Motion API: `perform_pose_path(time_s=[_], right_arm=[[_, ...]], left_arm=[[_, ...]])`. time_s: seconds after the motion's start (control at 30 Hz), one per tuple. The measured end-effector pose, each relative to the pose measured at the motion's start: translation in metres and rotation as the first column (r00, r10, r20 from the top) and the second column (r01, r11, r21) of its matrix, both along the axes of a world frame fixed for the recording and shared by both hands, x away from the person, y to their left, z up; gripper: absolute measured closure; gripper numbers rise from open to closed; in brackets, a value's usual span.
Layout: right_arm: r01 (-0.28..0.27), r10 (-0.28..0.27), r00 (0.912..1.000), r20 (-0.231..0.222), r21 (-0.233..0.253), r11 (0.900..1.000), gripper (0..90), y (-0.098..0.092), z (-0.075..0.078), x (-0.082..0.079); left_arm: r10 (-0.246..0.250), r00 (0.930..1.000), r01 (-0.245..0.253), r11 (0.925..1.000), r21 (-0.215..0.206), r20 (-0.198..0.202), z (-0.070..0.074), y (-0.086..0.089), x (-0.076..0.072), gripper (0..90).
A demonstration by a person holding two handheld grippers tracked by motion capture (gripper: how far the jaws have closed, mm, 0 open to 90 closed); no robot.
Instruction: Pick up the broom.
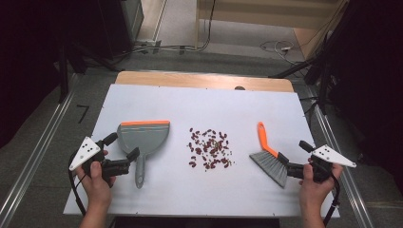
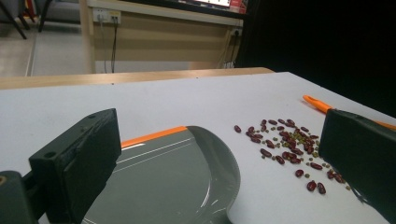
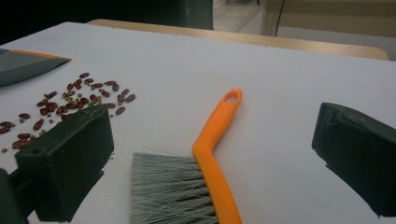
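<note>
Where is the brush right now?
In the high view the brush lies on the white table toward the right side, right of the scattered beans, with the open right gripper around its bristle end.

dustpan handle cut off, brush bristles cropped

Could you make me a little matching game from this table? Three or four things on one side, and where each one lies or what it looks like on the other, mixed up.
Things:
1. dustpan
2. brush
3. beans
4. left gripper

Descriptions:
A. dark red, scattered in the middle of the white table
B. grey bristles, orange handle, lying at the right
C. jaws open, either side of a grey handle
D. grey with an orange front edge, lying at the left

Pairs: 1-D, 2-B, 3-A, 4-C
</note>
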State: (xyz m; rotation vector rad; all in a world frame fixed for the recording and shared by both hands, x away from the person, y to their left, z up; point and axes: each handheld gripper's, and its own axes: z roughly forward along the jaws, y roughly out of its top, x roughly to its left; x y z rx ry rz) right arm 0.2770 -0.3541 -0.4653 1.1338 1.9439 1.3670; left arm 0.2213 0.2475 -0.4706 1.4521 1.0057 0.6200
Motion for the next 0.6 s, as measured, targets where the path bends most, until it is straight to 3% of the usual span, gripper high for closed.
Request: perform_pose_path(time_s=[0.4,0.6], right_arm=[[-0.003,0.003,1.0000,-0.001,0.001,1.000,0.0,0.003,0.003,0.000],[0.029,-0.029,0.9991,0.032,-0.009,1.000,0.0,0.008,0.021,0.000]], left_arm=[[-0.001,1.0000,0.001,1.0000,0.001,0.001,0.001,0.000,0.000,0.0],[0.004,1.0000,-0.004,1.0000,0.002,-0.002,0.000,0.001,0.002,0.0]])
